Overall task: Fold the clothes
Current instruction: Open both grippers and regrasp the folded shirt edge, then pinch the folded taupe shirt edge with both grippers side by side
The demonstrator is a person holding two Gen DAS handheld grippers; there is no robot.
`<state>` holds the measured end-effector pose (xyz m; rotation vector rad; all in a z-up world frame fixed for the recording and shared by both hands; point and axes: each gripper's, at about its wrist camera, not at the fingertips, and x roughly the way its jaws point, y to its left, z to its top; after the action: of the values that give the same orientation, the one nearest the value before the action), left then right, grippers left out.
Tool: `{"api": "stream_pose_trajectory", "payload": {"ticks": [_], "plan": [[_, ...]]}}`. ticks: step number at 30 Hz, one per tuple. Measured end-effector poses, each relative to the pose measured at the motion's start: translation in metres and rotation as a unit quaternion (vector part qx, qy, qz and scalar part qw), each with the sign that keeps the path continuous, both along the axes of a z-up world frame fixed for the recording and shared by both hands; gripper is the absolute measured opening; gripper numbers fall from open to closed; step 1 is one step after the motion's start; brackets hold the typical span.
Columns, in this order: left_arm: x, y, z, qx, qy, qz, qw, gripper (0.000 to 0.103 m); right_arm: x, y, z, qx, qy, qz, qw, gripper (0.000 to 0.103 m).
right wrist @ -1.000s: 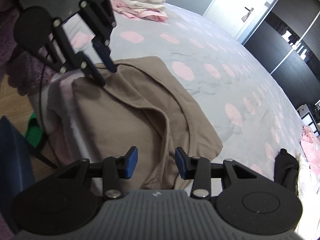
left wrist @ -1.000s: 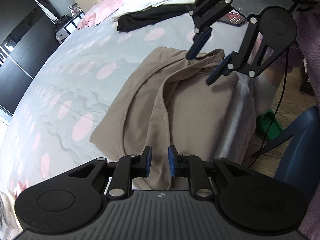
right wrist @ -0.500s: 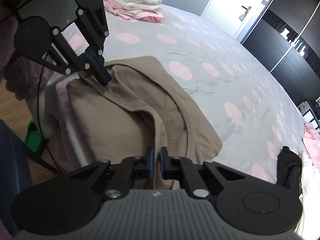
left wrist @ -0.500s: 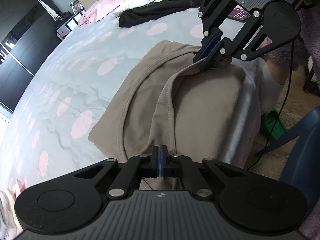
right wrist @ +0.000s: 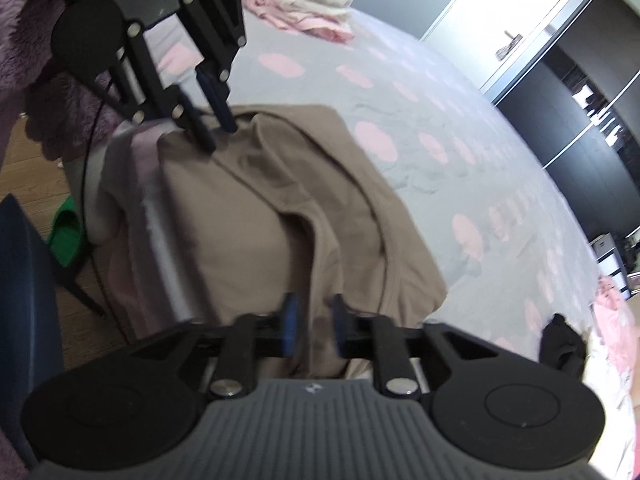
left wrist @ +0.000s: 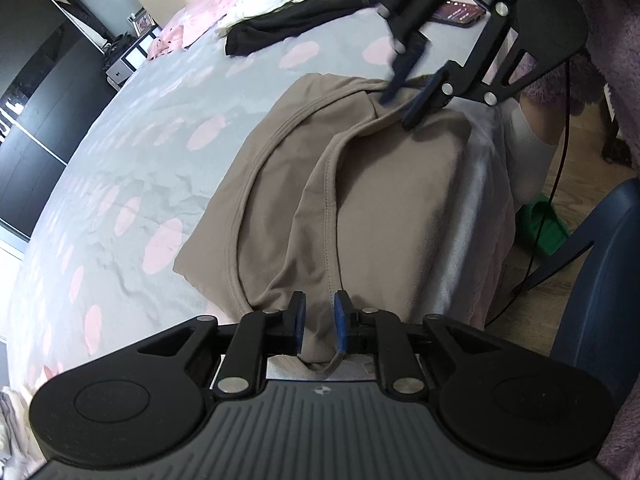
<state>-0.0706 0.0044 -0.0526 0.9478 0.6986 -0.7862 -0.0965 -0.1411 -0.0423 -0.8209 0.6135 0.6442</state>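
Note:
A tan garment (left wrist: 360, 184) lies folded over the bed's near edge, its seamed hems curving across it; it also shows in the right wrist view (right wrist: 280, 216). My left gripper (left wrist: 319, 326) is open at one end of the garment, with a fold of tan cloth lying between its blue pads. My right gripper (right wrist: 310, 330) is open at the opposite end, cloth between its pads too. Each gripper shows in the other's view, the right one (left wrist: 408, 98) and the left one (right wrist: 214, 130), both open with tips on the cloth.
The grey bedspread with pink spots (left wrist: 132, 160) stretches away. A black garment (left wrist: 288, 28) and white clothes lie near the headboard. Folded clothes (right wrist: 312, 4) are stacked at the other end. A blue chair (left wrist: 600, 280), a green object (left wrist: 540, 228) and a cable are on the wooden floor.
Both grippers were open a second ago, shut on the garment's edge half a second ago, and have opened again now. The garment sits slightly further onto the bed.

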Motion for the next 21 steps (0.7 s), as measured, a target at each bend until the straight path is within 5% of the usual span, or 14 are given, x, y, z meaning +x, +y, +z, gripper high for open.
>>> {"api": "stream_pose_trajectory", "payload": {"ticks": [5,9,12,21], "plan": [[-0.001,-0.005,-0.006,0.011,0.003,-0.008,0.9999,0.017,0.003,0.007,-0.004,0.005,-0.010,0.003,1.000,0.030],[0.005,-0.004,-0.007,0.012,0.011,0.011,0.9998,0.017,0.005,0.010,-0.007,-0.006,-0.009,0.002,1.000,0.012],[0.006,-0.001,-0.003,0.009,0.012,0.014,0.9998,0.001,0.005,0.007,-0.003,0.004,-0.009,-0.003,1.000,0.004],[0.007,0.021,0.022,-0.027,0.039,0.015,0.9988,0.001,-0.003,-0.005,0.003,0.013,0.003,0.021,1.000,0.003]]}}
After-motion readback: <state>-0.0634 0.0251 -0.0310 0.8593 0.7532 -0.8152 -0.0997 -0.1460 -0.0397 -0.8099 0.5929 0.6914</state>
